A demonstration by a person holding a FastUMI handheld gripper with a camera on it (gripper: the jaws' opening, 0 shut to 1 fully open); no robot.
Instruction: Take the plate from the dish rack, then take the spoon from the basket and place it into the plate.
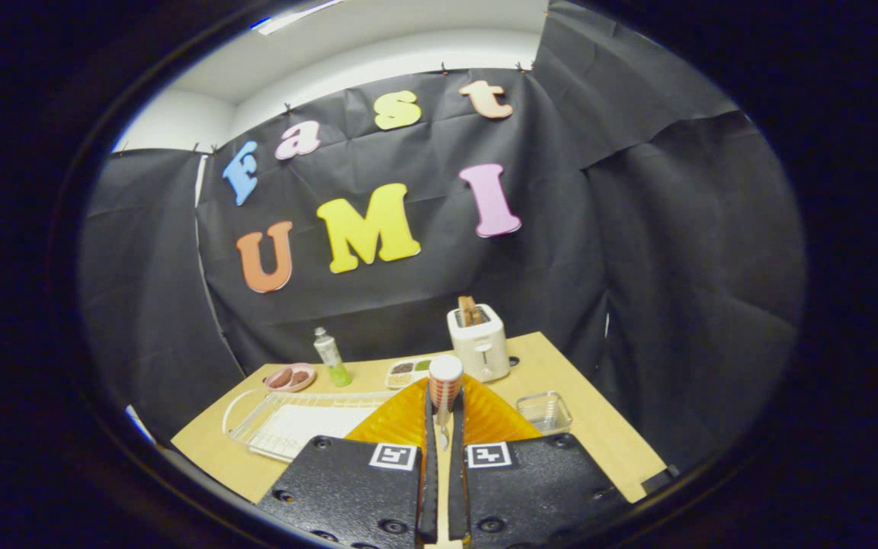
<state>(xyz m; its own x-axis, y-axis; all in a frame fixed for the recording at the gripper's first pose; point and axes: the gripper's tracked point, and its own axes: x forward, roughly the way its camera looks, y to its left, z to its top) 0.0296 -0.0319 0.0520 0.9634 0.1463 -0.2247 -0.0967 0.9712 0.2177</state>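
Black claw (443,457) nearly closed, narrow gap; we see slim spoon (444,436) standing in gap, cannot tell if both fingers (355,488) press it. Orange ribbed plate (401,418) just ahead of fingers, flat on wooden bench (607,435). White wire dish rack (286,423) left of plate. Striped white-orange basket cup (445,381) just beyond plate. Clear square container (546,412) right of plate. White toaster (479,341), green bottle (331,357), pink dish (290,377) at bench's far edge.
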